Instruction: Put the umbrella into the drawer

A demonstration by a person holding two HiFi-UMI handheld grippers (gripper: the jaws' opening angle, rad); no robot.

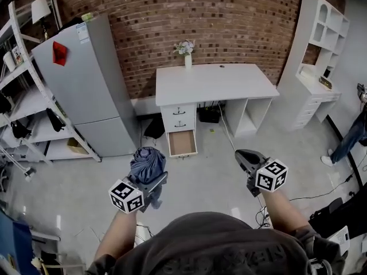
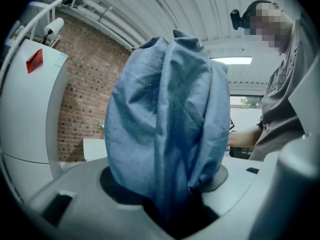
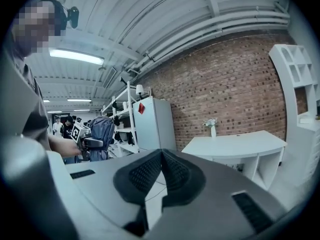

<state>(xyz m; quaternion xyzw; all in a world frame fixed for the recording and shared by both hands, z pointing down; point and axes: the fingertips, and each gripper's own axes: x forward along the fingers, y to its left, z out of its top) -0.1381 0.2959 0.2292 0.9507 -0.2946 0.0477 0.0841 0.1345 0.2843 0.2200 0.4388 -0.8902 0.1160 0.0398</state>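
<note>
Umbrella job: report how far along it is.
Done: the drawer stands open under the desk. In hand: the left gripper grips the folded blue umbrella, away from the drawer. Left: carry it over and put it inside. The right gripper is shut, empty.

place: staged office room | cues: brick wall (image 1: pixel 229 27), desk (image 1: pixel 218 82), fridge (image 1: pixel 86 79), shelves (image 1: pixel 328 33)

Drawer (image 1: pixel 182 142) pulled out below desk (image 1: pixel 215 82); fridge (image 1: pixel 86 85) left of desk
</note>
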